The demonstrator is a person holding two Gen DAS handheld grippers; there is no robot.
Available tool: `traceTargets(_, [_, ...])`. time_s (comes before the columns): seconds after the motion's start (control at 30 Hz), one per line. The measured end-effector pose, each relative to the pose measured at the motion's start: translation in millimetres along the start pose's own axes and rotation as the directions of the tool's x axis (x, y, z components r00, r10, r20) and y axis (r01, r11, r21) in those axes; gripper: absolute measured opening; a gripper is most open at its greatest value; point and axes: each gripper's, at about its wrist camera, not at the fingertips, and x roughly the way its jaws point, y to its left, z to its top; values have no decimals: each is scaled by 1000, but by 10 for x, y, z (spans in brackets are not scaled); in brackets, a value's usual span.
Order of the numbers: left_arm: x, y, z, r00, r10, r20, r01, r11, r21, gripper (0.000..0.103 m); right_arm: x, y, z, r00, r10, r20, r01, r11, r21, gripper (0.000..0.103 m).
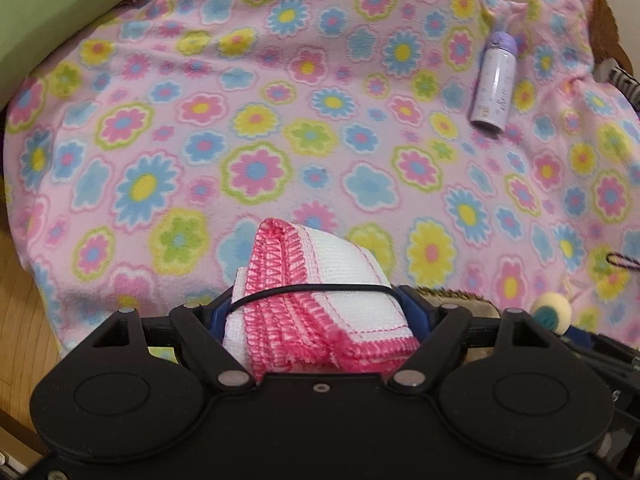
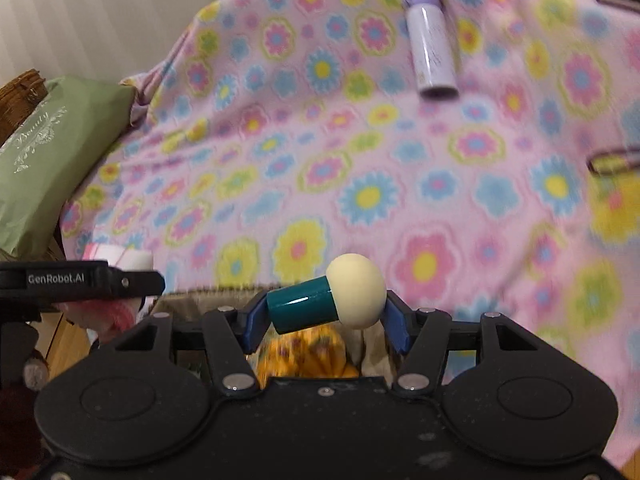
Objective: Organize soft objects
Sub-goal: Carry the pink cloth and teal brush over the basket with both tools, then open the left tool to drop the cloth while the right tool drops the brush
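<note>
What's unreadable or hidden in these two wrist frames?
- Left wrist view: the lower part of the folded cloth is hidden behind the left gripper body.
- Left wrist view: the dark striped thing at the right is cut off by the edge.
- Right wrist view: print on the purple bottle is lost to motion blur.
- Right wrist view: the yellow patterned thing under the right gripper is blurred and mostly covered by the toy mushroom and gripper.
</note>
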Motion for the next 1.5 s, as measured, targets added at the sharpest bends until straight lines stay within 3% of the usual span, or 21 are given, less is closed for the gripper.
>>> traceTargets(0.33, [-279,-197,-256,998,4,58,-5,1000,15,77,-422,168,-213,997,-30,74,29,999,14,58])
traceTargets(0.77, [-446,-295,-294,990,82,117,-88,995,46,77,-852,313,-227,988,-22,156,23,1000,-2,59])
traceTargets(1.17, [-195,-204,-202,996,81,23,-82,996,27,78,-681,370,-52,996,-42,78,44,999,-32,59])
traceTargets(1.5, [-147,-145,-177,998,51,22,-52,999,15,82,-543,388,-29,1000,-16,24,17,1000,-22,64])
